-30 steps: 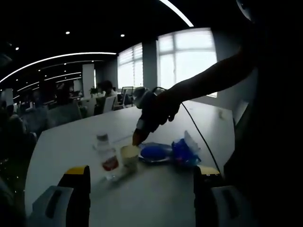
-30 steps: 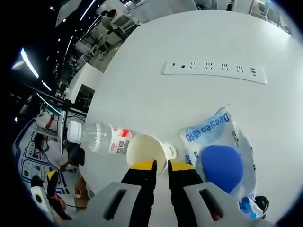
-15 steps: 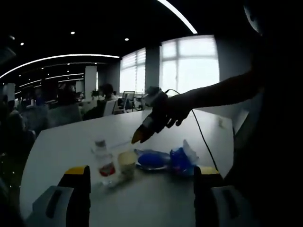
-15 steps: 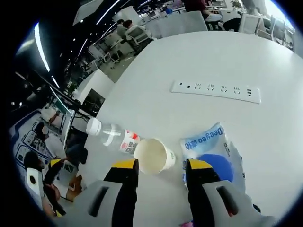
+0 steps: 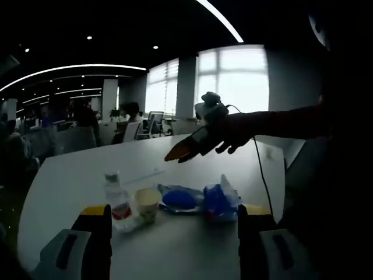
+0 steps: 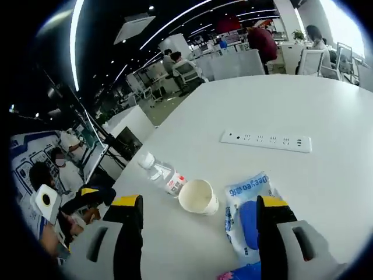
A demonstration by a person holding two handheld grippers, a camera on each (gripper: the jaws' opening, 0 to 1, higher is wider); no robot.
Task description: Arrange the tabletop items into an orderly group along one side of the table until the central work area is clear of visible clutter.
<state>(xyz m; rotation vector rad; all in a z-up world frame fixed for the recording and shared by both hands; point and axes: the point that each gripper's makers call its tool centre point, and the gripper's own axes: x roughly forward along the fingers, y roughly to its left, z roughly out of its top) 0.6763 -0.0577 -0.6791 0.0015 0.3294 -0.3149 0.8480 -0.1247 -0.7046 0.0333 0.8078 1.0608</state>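
White table [image 6: 245,111], power strip [image 6: 266,140] at far side. Blue wipes pack [image 6: 249,213], paper cup [image 6: 199,196] and water bottle [image 6: 163,175] lie in a row. Right gripper [image 6: 198,210] jaws wide apart, empty, above cup; left gripper [image 5: 168,217] likewise spread, empty.

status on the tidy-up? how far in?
Done: water bottle, paper cup and blue-printed bag sit grouped together on the table. In hand: nothing; right gripper and left gripper are both open. Left: the power strip lies apart.
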